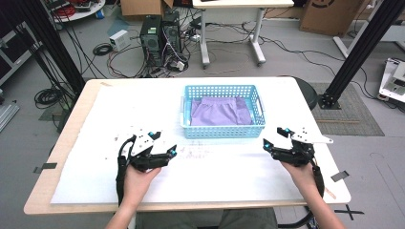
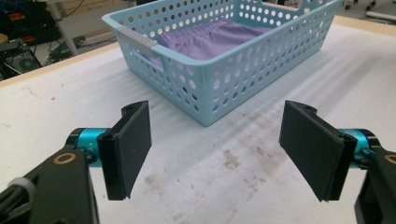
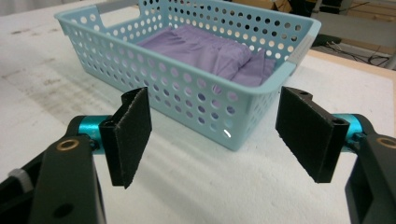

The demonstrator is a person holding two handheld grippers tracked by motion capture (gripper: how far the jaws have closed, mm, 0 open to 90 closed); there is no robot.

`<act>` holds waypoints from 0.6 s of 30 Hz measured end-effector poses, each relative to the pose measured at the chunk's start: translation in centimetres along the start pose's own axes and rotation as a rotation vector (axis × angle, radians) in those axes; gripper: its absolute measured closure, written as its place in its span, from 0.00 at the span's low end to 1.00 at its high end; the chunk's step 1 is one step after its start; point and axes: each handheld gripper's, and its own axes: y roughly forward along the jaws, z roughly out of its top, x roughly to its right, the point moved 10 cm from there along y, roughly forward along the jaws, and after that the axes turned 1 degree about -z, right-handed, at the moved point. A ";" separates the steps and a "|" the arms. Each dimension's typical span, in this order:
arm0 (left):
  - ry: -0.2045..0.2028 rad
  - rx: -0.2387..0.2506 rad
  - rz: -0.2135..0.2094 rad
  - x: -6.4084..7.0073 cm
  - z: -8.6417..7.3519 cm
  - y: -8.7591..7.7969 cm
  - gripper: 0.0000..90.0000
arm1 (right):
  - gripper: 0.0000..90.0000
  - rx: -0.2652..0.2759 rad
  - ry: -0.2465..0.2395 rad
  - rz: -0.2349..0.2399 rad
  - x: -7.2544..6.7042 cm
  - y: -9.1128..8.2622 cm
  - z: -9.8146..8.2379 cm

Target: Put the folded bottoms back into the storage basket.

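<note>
Lying folded: purple cloth (image 1: 220,112) in blue basket (image 1: 222,131).

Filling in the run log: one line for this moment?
left tool: open, empty | right tool: open, empty | cloth: in basket

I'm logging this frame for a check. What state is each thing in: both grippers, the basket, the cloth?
left gripper: open, holding nothing
right gripper: open, holding nothing
blue basket: upright on the table
purple cloth: folded, lying inside the basket
</note>
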 end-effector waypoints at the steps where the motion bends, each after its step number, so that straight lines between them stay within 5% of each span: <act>1: -0.003 0.001 0.000 0.0 -0.1 -0.1 0.28 | 0.30 -0.004 0.000 -0.002 0.0 0.0 -0.2; 18: -0.026 -0.027 -0.006 -0.2 -0.9 0.5 0.28 | 0.27 -0.053 -0.007 -0.027 0.8 0.9 -2.0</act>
